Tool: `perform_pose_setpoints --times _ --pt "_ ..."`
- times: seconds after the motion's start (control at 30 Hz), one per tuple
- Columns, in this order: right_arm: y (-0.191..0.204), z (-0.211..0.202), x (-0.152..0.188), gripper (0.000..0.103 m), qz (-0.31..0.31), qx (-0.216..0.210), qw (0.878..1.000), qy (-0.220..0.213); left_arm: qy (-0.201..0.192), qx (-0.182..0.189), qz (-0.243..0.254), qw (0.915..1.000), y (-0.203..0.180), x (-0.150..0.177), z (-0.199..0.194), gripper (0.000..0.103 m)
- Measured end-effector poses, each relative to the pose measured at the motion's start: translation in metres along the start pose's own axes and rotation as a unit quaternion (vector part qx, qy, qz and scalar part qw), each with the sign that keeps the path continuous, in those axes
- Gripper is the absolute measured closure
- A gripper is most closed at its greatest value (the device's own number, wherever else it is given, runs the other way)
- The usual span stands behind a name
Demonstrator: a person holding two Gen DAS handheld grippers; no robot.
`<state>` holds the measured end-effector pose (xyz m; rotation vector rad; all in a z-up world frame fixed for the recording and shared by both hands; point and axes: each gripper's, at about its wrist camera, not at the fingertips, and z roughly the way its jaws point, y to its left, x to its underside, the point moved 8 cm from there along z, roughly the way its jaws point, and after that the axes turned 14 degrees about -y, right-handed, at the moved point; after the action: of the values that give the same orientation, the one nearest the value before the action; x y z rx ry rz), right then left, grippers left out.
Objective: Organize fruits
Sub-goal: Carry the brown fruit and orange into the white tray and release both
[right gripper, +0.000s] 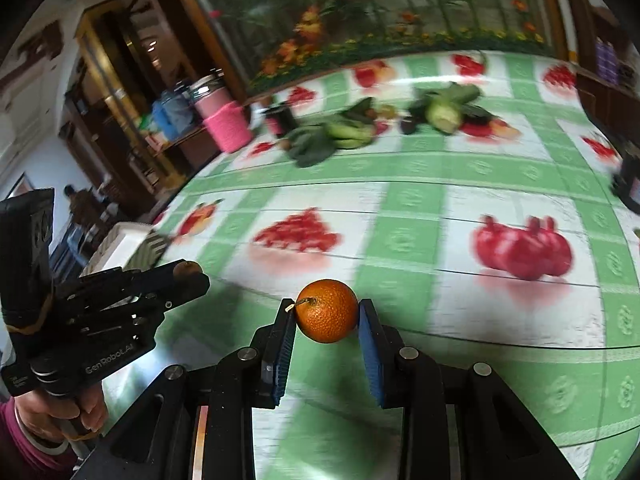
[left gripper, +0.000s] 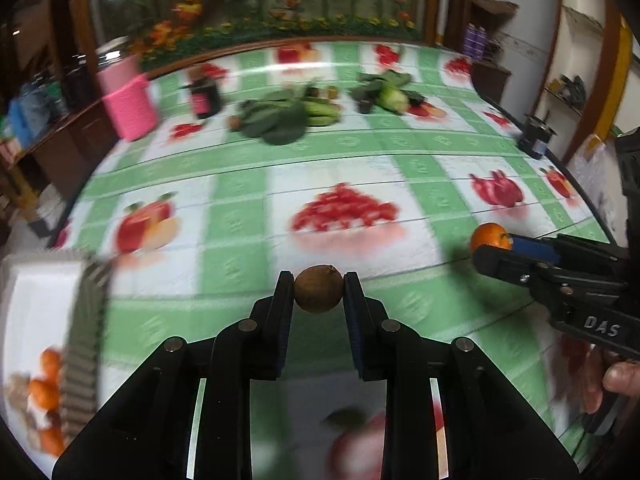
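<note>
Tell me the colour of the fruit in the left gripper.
Brown fruit, clearest in the left wrist view.

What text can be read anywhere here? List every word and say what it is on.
"DAS": white letters on the right claw's black body, left wrist view.
"GenRobot.AI": white print on the left claw's black body, right wrist view.
Small label beside it: too small to read.
Dark jar label: blurred, unreadable.

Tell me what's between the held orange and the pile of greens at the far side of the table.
Only bare fruit-print tablecloth; the right wrist view shows nothing standing between the orange and the greens.
</note>
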<state>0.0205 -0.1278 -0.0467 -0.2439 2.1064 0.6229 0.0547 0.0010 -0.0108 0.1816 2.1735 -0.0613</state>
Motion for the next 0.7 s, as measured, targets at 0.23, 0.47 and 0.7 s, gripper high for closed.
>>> perform_pose_setpoints --times 0.23,0.47,0.7 --pt "0.091 0.014 0.005 0.072 -0.051 -0.067 0.996 0.009 -0.051 -0.082 -0.023 0.9951 0.073 0.002 -0.054 0.079" --pt "0.170 0.036 0.016 0.072 -0.073 -0.127 0.989 0.022 -0.076 -0.152 -0.044 0.9845 0.143 0.009 -0.100 0.079" --pt "0.238 0.058 0.026 0.073 -0.110 -0.168 0.979 0.040 -0.081 -0.199 -0.066 0.9745 0.194 0.023 -0.131 0.079"
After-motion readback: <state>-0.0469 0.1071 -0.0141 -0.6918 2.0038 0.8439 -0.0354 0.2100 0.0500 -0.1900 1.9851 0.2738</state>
